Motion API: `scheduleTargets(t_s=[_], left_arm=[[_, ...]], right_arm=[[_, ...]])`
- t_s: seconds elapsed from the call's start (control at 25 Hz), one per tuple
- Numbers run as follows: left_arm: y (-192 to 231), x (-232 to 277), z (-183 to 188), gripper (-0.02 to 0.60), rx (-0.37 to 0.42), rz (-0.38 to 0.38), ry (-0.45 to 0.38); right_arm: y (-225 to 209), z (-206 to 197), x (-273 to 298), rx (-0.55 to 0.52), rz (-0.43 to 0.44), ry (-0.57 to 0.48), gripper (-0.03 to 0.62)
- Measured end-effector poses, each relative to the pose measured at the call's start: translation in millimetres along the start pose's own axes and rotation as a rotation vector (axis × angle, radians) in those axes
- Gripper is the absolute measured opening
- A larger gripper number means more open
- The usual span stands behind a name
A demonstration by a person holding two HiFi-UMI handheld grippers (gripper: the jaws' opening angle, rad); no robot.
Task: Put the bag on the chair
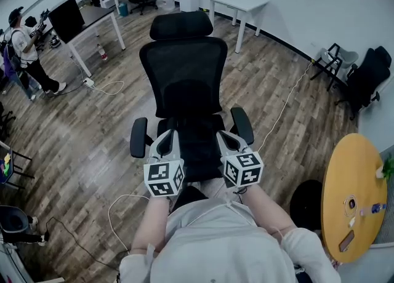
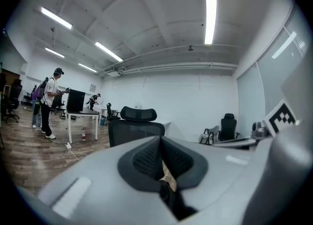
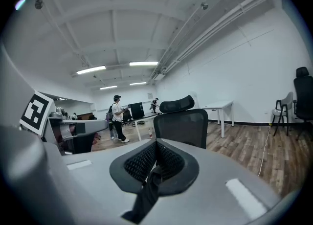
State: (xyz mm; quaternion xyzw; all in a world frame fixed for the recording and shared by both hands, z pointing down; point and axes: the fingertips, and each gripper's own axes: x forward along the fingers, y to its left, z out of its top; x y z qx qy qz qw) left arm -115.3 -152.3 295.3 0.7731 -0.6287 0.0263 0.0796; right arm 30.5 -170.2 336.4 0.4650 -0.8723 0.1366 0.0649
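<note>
Bag (image 3: pixel 148 190) is held by its straps, one clenched in the left gripper (image 1: pixel 165 143), one in the right gripper (image 1: pixel 229 142), just over the chair (image 1: pixel 184 72) seat. The bag should be lowered level and centred before release.

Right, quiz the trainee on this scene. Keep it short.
1. True or false: the right gripper has its jaws wide apart.
2. Where is the chair? A) straight ahead of both grippers B) behind the yellow table C) tucked under a desk
3. What is pinched in the left gripper?

Key: 1 false, the right gripper's jaws are shut. 2 A. 3 a black strap.
</note>
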Motion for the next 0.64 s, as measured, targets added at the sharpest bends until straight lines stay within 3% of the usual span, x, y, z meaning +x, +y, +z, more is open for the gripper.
scheduleTargets(t_s=[0.64], left_arm=[[2.7, -5.6, -0.2, 0.006, 0.004, 0.017, 0.006]], right_arm=[[-7.4, -2.6, -2.1, -0.02, -0.037, 0.017, -0.003]])
